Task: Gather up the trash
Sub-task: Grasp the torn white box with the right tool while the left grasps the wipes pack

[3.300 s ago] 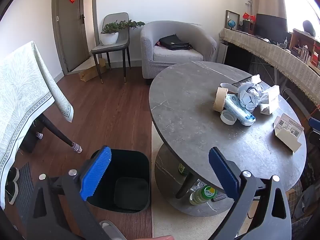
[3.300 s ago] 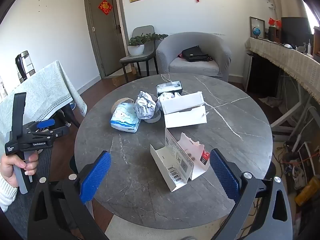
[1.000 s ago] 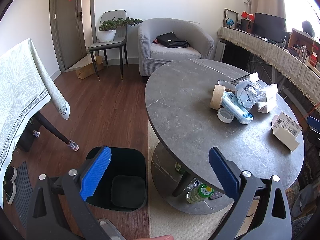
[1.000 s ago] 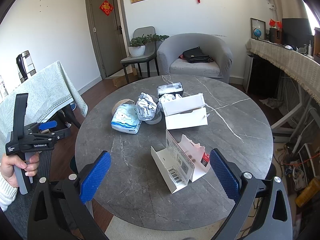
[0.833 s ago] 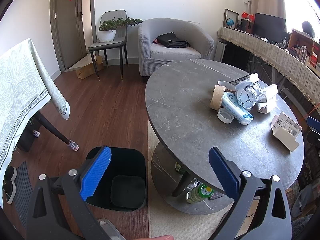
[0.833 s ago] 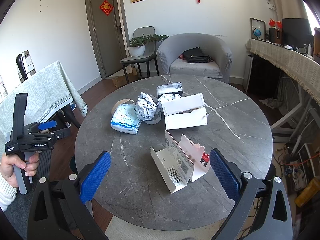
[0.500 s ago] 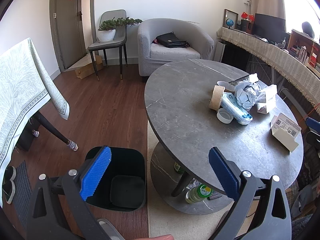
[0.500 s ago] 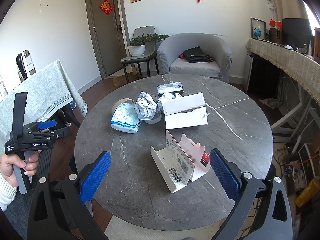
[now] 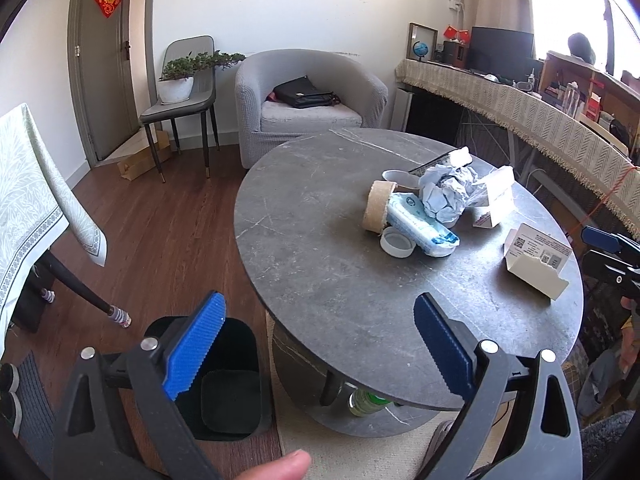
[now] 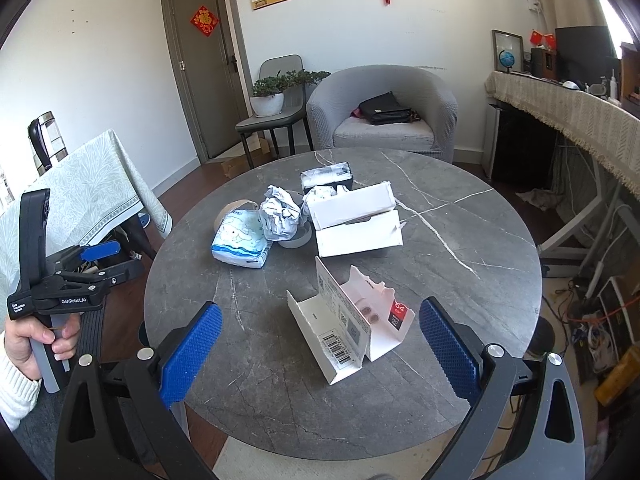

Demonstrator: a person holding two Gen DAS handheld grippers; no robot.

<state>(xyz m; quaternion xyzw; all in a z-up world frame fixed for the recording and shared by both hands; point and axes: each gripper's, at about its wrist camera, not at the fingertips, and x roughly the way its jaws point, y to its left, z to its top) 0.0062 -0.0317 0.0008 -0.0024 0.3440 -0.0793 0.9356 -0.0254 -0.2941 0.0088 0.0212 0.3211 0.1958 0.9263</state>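
Observation:
Trash lies on the round grey table [image 9: 312, 240]: a tape roll [image 9: 378, 204], a wipes pack [image 9: 420, 224], crumpled paper [image 9: 448, 188], a white lid [image 9: 396, 242] and an open white box [image 9: 536, 260]. A black bin [image 9: 224, 380] stands on the floor left of the table. My left gripper [image 9: 318, 304] hangs over the table's near edge, its jaws closing a little with nothing between them. My right gripper [image 10: 320, 312] is open just before the open small box [image 10: 348, 328]. Behind that box lie a larger white box [image 10: 356, 220], the crumpled paper [image 10: 280, 212] and the wipes pack [image 10: 240, 240].
A cloth-covered table [image 9: 28, 208] stands left of the bin. A grey armchair [image 9: 308, 96] and a chair with a potted plant [image 9: 180, 92] stand by the far wall. A long counter [image 9: 540, 120] runs along the right. A green bottle [image 9: 364, 400] sits under the table.
The left gripper has turned right toward the table, so the trash pile sits nearer the middle of its view. The right gripper has not moved.

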